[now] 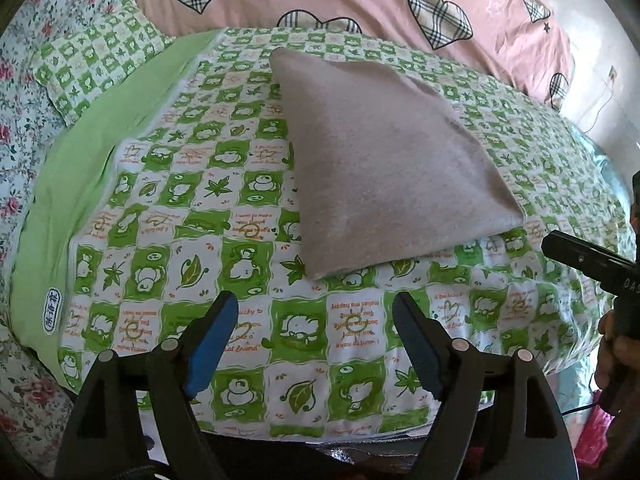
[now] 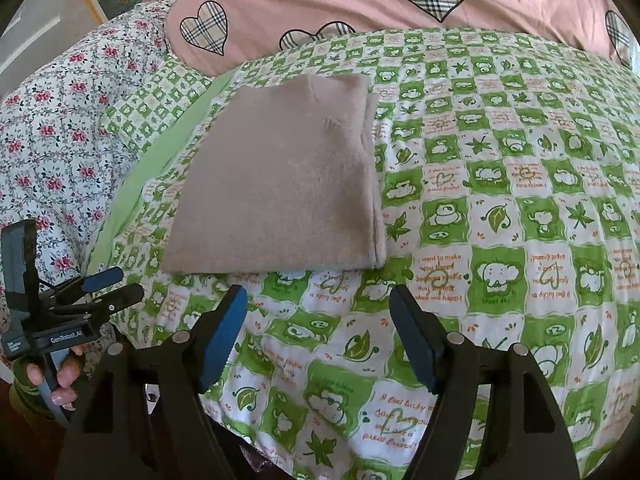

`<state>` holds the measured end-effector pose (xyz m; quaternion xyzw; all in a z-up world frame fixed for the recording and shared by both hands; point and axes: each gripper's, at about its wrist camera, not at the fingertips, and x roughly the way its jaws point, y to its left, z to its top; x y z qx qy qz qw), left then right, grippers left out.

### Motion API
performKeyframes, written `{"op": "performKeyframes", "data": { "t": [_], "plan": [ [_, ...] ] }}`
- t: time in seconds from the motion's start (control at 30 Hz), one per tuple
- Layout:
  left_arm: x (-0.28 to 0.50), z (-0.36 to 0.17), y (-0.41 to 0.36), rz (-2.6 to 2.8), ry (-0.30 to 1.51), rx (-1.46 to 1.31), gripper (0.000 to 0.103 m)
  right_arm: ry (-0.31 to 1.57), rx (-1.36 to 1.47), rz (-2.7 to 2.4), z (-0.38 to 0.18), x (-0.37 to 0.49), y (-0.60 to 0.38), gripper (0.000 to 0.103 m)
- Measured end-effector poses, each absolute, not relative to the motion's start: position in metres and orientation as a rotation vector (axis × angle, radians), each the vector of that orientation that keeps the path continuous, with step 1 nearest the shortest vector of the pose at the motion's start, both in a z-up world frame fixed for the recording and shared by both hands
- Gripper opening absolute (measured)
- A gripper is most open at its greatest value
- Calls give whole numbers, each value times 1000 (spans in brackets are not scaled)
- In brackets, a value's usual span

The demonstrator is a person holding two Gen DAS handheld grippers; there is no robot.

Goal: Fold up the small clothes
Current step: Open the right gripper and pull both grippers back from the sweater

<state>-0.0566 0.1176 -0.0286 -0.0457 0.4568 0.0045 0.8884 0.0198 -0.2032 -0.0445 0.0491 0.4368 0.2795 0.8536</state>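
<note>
The folded beige garment (image 1: 384,160) lay flat on the green checked quilt (image 1: 240,240), ahead of both claws. I had my left gripper (image 1: 316,344) spread wide and empty, just short of its near edge. My right gripper (image 2: 318,334) likewise gaped, holding nothing.

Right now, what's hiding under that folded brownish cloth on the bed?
The folded cloth lies flat on the green checked quilt with little animals and leaves. Only the quilt shows around its edges. Whatever lies directly beneath it, or tucked inside its folds, is covered.
</note>
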Motion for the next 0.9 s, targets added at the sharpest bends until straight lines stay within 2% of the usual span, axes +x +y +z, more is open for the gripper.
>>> {"op": "performKeyframes", "data": {
  "t": [0.9],
  "plan": [
    [17,-13,129,105,922,-74,83,905,126,635,-25,100,-177,77]
  ]
}}
